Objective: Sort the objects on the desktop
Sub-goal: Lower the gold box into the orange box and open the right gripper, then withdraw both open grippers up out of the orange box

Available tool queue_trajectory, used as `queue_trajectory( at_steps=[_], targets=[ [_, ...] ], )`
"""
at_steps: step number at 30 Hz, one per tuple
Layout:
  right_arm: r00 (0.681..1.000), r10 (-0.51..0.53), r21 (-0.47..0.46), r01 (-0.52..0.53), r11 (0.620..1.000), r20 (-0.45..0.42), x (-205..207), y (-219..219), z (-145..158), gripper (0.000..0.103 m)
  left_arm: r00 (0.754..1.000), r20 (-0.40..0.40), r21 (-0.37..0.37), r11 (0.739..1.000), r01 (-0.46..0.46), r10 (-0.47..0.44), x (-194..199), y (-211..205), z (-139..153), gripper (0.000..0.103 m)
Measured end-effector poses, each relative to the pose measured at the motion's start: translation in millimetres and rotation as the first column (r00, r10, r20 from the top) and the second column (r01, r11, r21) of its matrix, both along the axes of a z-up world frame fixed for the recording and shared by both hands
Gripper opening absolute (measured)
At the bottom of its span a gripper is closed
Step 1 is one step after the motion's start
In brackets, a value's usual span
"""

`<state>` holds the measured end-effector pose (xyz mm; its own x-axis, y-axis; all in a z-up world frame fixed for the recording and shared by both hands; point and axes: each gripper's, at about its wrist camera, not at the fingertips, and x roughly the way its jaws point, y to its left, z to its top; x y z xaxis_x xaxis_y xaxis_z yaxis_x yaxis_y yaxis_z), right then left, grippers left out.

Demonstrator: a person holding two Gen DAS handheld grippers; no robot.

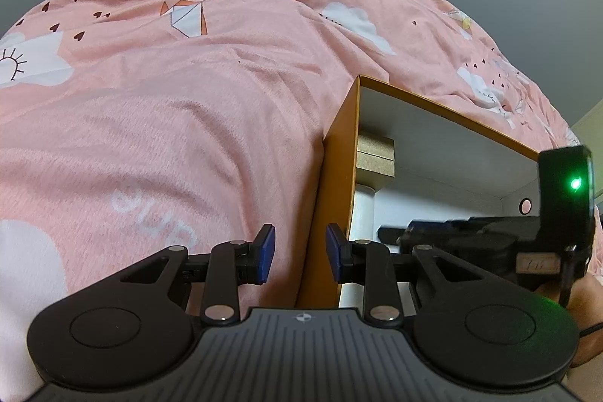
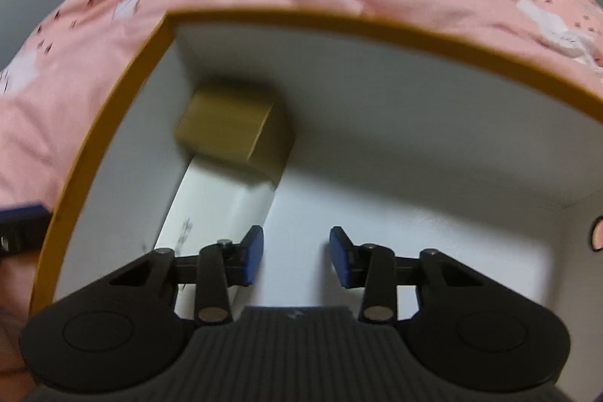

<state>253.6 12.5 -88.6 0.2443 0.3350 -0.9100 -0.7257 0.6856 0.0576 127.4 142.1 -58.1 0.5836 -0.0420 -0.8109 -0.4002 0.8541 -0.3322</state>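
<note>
An orange-rimmed box (image 1: 335, 153) with white inner walls lies on the pink bedspread; it also shows in the right wrist view (image 2: 113, 89). Inside, a small tan carton (image 1: 375, 153) (image 2: 230, 134) sits in the far left corner on top of a white flat object (image 2: 218, 198) (image 1: 362, 213). My left gripper (image 1: 300, 253) is open and empty, its fingers straddling the box's left wall. My right gripper (image 2: 296, 257) is open and empty inside the box, and appears from the side in the left wrist view (image 1: 471, 238).
The pink bedspread (image 1: 169, 93) with cloud and heart prints surrounds the box. A grey wall (image 1: 527, 6) stands behind. A small pink round sticker (image 2: 595, 236) shows on the box's right inner wall.
</note>
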Motion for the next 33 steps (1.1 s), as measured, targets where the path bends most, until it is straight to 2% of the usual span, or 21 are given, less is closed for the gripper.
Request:
queue_trajectory(
  at_steps=[5,8,9,12,15,20,22,23,24,26,29,33],
  targets=[
    [1.0,0.025,-0.028,-0.025,0.999,0.011,-6.0,6.6,-3.0,0.036,1.0,-0.002,0.016,1.0,0.002,-0.002,-0.7,-1.7,0.0,0.033],
    [0.999,0.042,-0.025,-0.043,0.999,-0.007,-8.7,9.3,-3.7,0.021,1.0,0.0,0.036,0.999,0.006,-0.006,-1.4,-4.7,1.0,0.033],
    [0.999,0.045,-0.025,-0.045,0.999,-0.01,-8.8,9.3,-3.9,0.02,1.0,0.002,0.039,0.999,0.005,-0.005,-1.9,-5.0,1.3,0.033],
    [1.0,0.029,-0.01,-0.029,1.0,0.0,-8.2,6.0,0.1,0.021,1.0,0.014,0.04,0.999,-0.014,0.014,-5.6,-4.6,4.0,0.033],
    [0.997,0.03,0.008,-0.031,0.999,0.077,-16.9,-0.7,12.4,0.021,0.998,0.047,0.07,0.996,-0.053,0.05,-13.2,-5.8,11.4,0.033],
    [0.981,0.013,0.088,-0.03,0.996,0.192,-36.5,-20.2,40.9,0.032,0.992,0.109,0.117,0.99,-0.083,0.07,-25.6,-12.5,27.6,0.033],
    [0.974,-0.011,0.132,-0.019,0.991,0.227,-44.3,-29.6,51.7,0.032,0.987,0.137,0.171,0.979,-0.111,0.087,-33.1,-18.5,34.9,0.036],
    [0.969,-0.029,0.156,-0.009,0.988,0.244,-49.4,-36.5,57.0,0.035,0.984,0.153,0.201,0.972,-0.125,0.094,-37.0,-21.6,38.4,0.036],
    [0.963,-0.052,0.183,0.003,0.983,0.263,-55.2,-43.9,62.2,0.042,0.981,0.168,0.227,0.965,-0.134,0.097,-40.9,-24.9,41.7,0.036],
    [0.951,-0.084,0.222,0.016,0.975,0.297,-64.6,-52.1,69.8,0.044,0.978,0.188,0.26,0.955,-0.14,0.092,-47.4,-31.4,47.9,0.036],
    [0.928,-0.118,0.235,0.034,0.971,0.355,-82.3,-63.4,78.7,0.049,0.975,0.212,0.284,0.951,-0.124,0.064,-57.0,-40.9,55.5,0.036],
    [0.909,-0.137,0.262,0.033,0.965,0.393,-103.0,-83.7,89.6,0.05,0.974,0.225,0.291,0.954,-0.069,0.002,-69.8,-51.9,60.4,0.036]
  ],
)
